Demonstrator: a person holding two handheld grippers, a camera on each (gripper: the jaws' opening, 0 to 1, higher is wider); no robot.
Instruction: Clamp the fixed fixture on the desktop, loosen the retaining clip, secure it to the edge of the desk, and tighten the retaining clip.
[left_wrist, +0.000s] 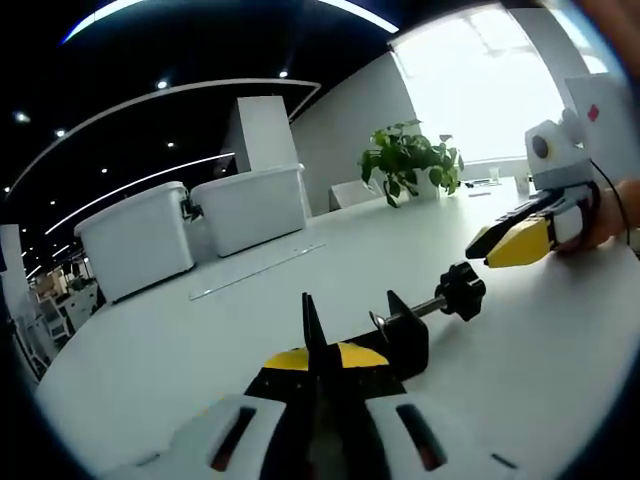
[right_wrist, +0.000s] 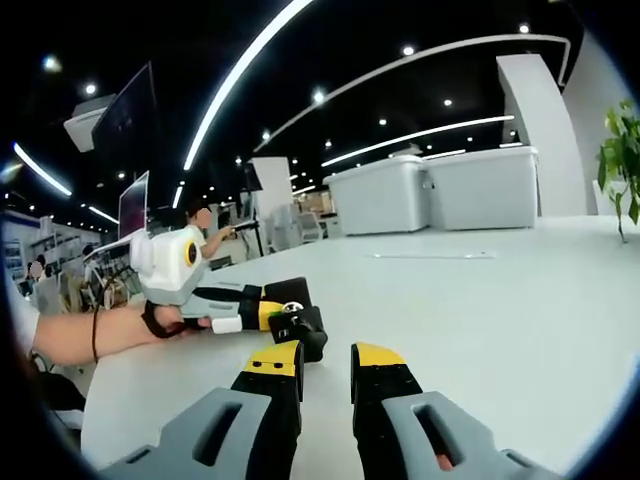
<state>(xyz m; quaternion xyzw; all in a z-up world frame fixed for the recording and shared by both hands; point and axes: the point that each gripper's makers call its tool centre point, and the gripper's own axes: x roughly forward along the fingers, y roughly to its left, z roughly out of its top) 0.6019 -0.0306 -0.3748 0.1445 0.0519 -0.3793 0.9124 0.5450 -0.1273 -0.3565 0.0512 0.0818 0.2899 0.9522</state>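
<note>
Jaws of the left gripper are pressed together in the left gripper view, their black tips meeting at the near end of the black clamp fixture; whether they pinch part of the clamp cannot be told. The fixture lies on the white desktop, its threaded screw running out to a black knob that points toward the right gripper. That gripper enters from the right, yellow-tipped, held by a hand, with its tips near the knob but apart from it. Two white storage bins and a potted plant stand farther back on the desktop.

Right gripper view: the right gripper has its jaws narrowly parted, with nothing between them. Just beyond the tips lies the clamp fixture on the desktop, with the left gripper at its far side, held by a hand. White bins stand behind.
</note>
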